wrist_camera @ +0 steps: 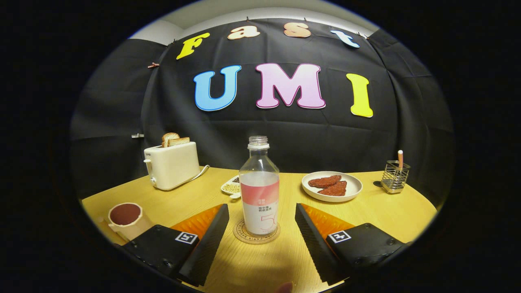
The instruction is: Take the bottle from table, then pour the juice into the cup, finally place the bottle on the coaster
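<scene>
A clear uncapped bottle [259, 191] with a pink and white label stands upright on a round wooden coaster [256, 234]. It is about half full of pale liquid. My gripper [260, 215] is open, its two black fingers standing either side of the bottle's base with a gap on each side, touching nothing. A cream cup [127, 219] holding dark red juice sits left of the left finger [211, 236], near the table's front edge.
On the wooden table [386, 211] a cream toaster [173, 165] with bread slices stands at the back left. Behind the bottle lies a small dish of beans [232, 187]. A white plate with reddish patties [331, 186] and a wire holder [395, 176] are at the right.
</scene>
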Demonstrator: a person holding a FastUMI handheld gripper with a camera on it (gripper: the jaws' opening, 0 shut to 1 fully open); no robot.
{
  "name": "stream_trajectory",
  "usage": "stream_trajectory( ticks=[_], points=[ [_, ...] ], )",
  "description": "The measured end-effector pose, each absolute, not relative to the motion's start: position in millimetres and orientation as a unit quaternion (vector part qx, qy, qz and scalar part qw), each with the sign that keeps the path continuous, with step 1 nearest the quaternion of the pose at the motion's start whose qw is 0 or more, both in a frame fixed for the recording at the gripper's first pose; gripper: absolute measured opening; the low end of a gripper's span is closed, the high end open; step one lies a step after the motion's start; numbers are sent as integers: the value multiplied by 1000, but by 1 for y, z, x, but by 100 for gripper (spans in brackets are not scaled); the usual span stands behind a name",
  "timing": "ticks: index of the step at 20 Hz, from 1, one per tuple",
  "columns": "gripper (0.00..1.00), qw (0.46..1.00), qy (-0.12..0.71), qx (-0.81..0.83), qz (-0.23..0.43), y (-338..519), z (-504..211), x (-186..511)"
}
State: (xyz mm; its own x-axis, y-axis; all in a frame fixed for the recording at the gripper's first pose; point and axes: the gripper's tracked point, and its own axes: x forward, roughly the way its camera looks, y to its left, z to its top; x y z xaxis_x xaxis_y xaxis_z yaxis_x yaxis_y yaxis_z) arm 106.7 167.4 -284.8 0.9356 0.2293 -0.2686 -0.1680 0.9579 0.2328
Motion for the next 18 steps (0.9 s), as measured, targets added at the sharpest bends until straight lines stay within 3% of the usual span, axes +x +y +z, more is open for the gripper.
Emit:
stream_trajectory(
  ticks=[18],
  points=[
    [100, 995, 88, 52, -12, 33, -103, 21]
  ],
)
